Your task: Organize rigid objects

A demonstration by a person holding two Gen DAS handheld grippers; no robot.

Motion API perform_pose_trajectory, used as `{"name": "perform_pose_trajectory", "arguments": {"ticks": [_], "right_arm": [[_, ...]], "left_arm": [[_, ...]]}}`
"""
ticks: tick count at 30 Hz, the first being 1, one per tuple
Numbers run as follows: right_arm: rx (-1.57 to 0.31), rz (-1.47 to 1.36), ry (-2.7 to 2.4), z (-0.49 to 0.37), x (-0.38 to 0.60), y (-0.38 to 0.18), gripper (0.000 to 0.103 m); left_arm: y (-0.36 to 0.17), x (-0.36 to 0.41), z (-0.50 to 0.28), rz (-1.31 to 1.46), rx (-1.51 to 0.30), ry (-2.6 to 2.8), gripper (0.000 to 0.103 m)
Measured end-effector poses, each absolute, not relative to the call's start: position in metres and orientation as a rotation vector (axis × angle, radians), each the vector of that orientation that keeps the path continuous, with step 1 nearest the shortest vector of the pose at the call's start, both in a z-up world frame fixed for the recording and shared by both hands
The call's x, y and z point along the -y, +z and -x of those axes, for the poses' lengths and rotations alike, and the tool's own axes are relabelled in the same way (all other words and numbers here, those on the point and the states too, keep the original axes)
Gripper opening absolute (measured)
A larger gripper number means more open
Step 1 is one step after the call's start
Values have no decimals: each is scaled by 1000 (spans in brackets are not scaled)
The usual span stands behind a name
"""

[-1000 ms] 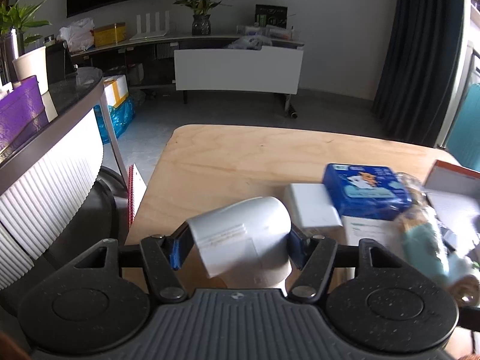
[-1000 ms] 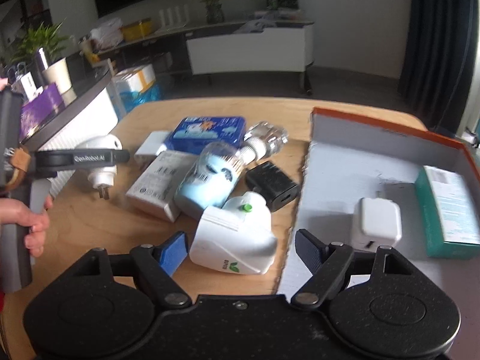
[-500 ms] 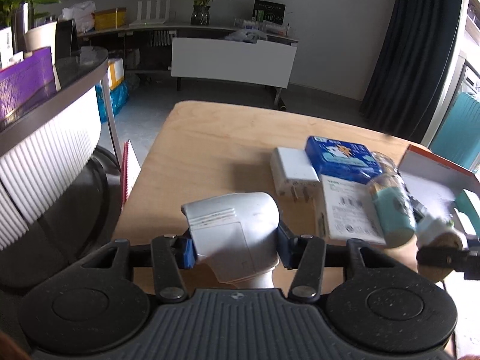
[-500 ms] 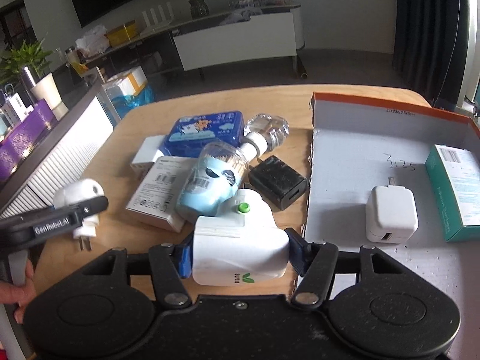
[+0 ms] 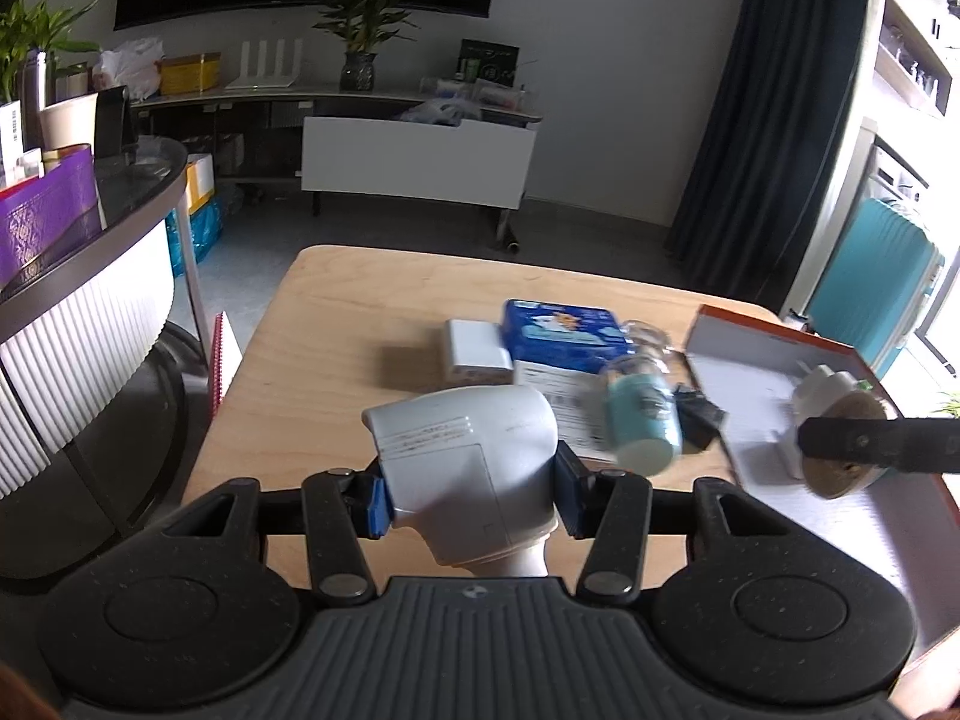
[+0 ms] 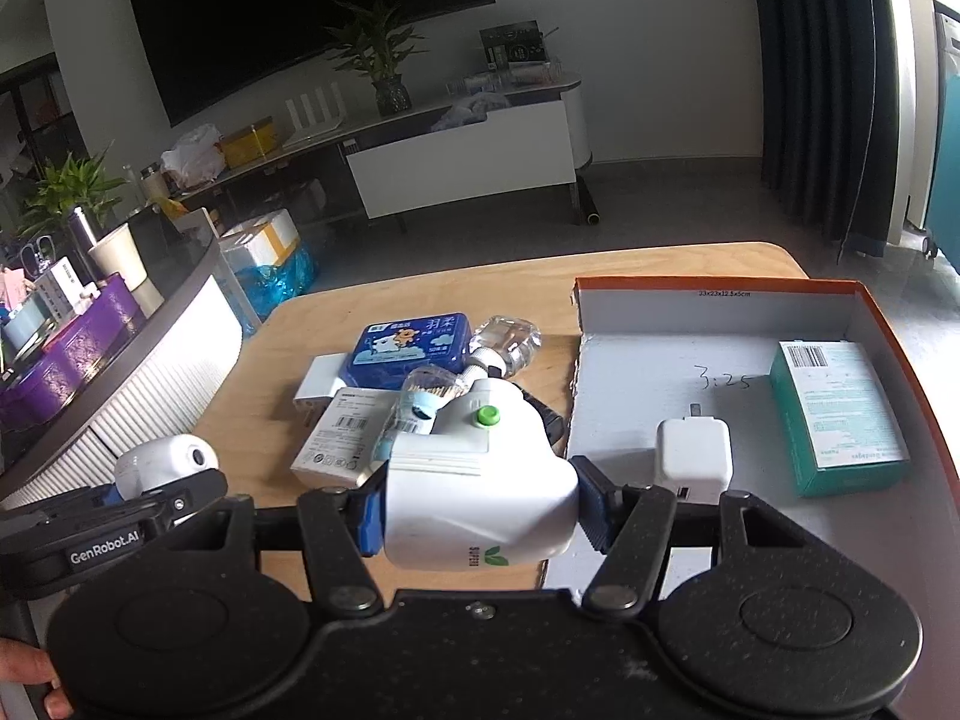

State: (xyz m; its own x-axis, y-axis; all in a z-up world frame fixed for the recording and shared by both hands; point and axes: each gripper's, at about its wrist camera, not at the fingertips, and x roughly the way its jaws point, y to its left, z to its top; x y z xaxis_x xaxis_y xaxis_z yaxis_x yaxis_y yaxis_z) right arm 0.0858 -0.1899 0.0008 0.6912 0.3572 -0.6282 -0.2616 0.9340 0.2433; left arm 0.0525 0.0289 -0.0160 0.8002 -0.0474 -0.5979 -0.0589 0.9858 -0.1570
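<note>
A living room with a dark wall screen (image 6: 300, 24) and a low white cabinet (image 5: 417, 162) is sitting behind the wooden desk (image 5: 336, 324) I am working over. On the desk's right side an orange-rimmed box (image 6: 720, 285) is lying open; a teal carton (image 6: 840, 414) is resting against its right wall and a white charger cube (image 6: 696, 459) is lying on the box floor toward its near edge.

Near the desk's middle a heap is lying just left of the box: a blue tissue pack (image 6: 411, 348), a white labelled carton (image 6: 342, 438) in front of it, a flat white adapter (image 5: 477, 348) at the heap's left, a clear bottle (image 6: 507, 342) and a tipped pale-blue container (image 5: 642, 420), all touching or overlapping.

My left gripper (image 5: 471, 495) is pinching a grey-white plug adapter (image 5: 462, 450) between its blue pads (image 5: 378, 498), holding it raised over the desk's near-left part. My right gripper (image 6: 480, 516) is squeezing a white plug-in device (image 6: 480, 480) with a green button, holding it above the box's left wall near its near corner.

The left adapter's underside is being hidden by the gripper body, so I cannot see its prongs from the left wrist. A black object (image 5: 699, 417) beside the blue container is blurred and partly covered. In the left wrist view my right gripper is crossing the right edge, cut off.
</note>
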Motion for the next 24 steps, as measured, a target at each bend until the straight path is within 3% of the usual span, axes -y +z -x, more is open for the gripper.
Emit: {"name": "perform_pose_trajectory", "arguments": {"ticks": [24], "right_arm": [[-675, -98, 357, -19, 194, 17, 72]], "left_arm": [[4, 2, -14, 156, -635, 6, 51]]}}
